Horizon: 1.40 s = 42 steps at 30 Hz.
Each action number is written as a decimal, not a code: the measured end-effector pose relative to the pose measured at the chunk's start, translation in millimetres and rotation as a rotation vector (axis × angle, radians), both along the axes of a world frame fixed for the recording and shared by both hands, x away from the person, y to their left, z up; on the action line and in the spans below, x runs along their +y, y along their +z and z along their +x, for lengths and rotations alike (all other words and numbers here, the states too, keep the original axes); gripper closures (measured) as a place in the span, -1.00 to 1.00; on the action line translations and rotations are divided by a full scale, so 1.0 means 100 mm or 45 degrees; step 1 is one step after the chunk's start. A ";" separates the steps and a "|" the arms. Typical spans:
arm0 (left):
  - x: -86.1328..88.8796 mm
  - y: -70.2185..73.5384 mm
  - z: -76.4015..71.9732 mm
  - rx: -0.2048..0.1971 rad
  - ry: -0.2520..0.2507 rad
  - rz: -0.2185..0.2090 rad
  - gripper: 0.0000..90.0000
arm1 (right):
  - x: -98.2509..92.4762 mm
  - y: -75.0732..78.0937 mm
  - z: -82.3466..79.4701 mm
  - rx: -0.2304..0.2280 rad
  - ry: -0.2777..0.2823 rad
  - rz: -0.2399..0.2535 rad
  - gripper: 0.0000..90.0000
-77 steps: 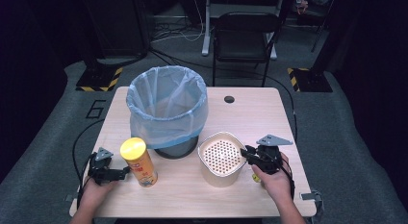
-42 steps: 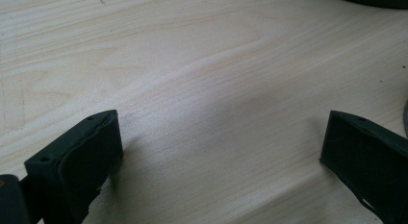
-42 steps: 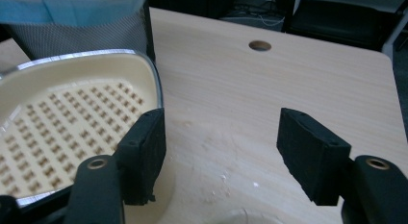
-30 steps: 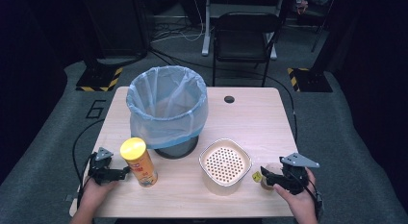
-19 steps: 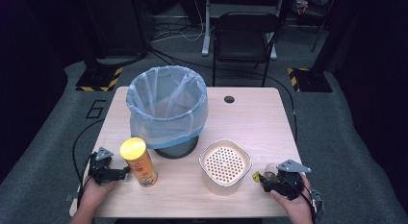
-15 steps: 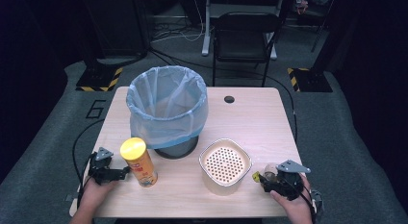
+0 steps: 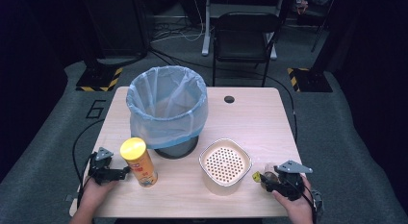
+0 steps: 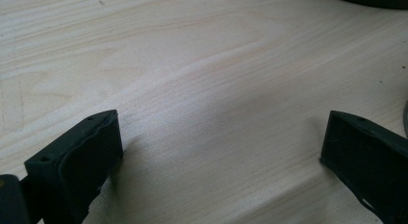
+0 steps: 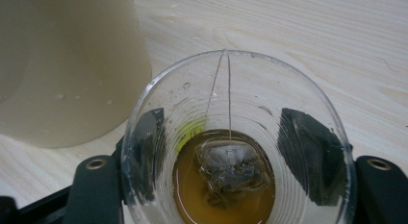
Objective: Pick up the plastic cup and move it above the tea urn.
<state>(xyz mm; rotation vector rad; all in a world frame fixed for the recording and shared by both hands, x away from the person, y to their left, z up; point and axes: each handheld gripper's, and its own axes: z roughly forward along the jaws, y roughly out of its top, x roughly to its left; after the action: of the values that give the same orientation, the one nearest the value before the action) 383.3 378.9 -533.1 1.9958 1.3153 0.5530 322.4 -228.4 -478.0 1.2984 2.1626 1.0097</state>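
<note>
Right gripper view puts a clear plastic cup (image 9: pixel 235 142) between my right tongs (image 9: pixel 226 185), with a tea bag (image 9: pixel 231 173) sunk in amber tea and its string draped over the far rim. Both black jaws show through the cup wall, one on each side. They have just been closing around it and look to sit against the plastic, though I cannot tell if they are pressing yet. I judge this to be the grasping step: finish the squeeze gently, since thin plastic will buckle, then lift level so nothing slops.

From the high view, the cup (image 7: pixel 266 177) stands near the desk's front right corner, just beside the cream strainer tub (image 7: pixel 225 164), with the lined bin (image 7: pixel 167 108) behind.

My left tongs (image 7: pixel 126 171) rest by the front left corner beside the yellow-lidded canister (image 7: pixel 138 161), jaws spread wide over bare desk (image 8: pixel 202 89), holding nothing.
</note>
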 end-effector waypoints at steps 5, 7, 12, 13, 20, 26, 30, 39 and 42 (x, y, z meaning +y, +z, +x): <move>0.00 0.00 0.00 -0.003 0.000 0.003 -0.99 | 0.00 0.02 0.01 0.017 0.015 -0.004 -0.21; 0.00 0.00 0.00 -0.003 0.000 0.004 -0.99 | -0.02 0.04 0.02 0.014 0.030 -0.010 -0.21; 0.00 0.00 0.00 -0.001 0.003 0.005 -0.99 | -0.02 0.20 0.11 -0.004 0.062 -0.021 -0.21; 0.00 0.00 0.00 -0.003 0.004 0.003 -0.99 | -0.02 0.24 0.14 -0.014 0.072 -0.034 -0.20; 0.00 0.00 0.00 -0.002 0.004 0.004 -0.99 | 0.02 0.60 0.50 -0.076 0.155 -0.087 -0.20; 0.00 0.00 0.00 -0.001 0.004 0.004 -0.99 | 0.15 0.82 0.76 -0.133 0.220 -0.096 -0.20; 0.00 0.00 0.00 -0.002 0.003 0.004 -0.99 | 0.24 0.90 0.91 -0.157 0.269 -0.095 -0.20; 0.00 0.00 0.00 -0.002 0.003 0.005 -0.99 | 0.41 0.88 1.13 -0.142 0.352 -0.030 -0.20; 0.00 0.00 0.00 -0.002 0.003 0.004 -0.99 | 0.46 0.89 1.19 -0.151 0.381 -0.023 -0.20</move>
<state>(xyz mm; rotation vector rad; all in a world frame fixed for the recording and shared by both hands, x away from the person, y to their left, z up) 383.1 378.7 -533.0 1.9964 1.3170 0.5578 441.6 -182.2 -389.5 0.8982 2.3106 1.1450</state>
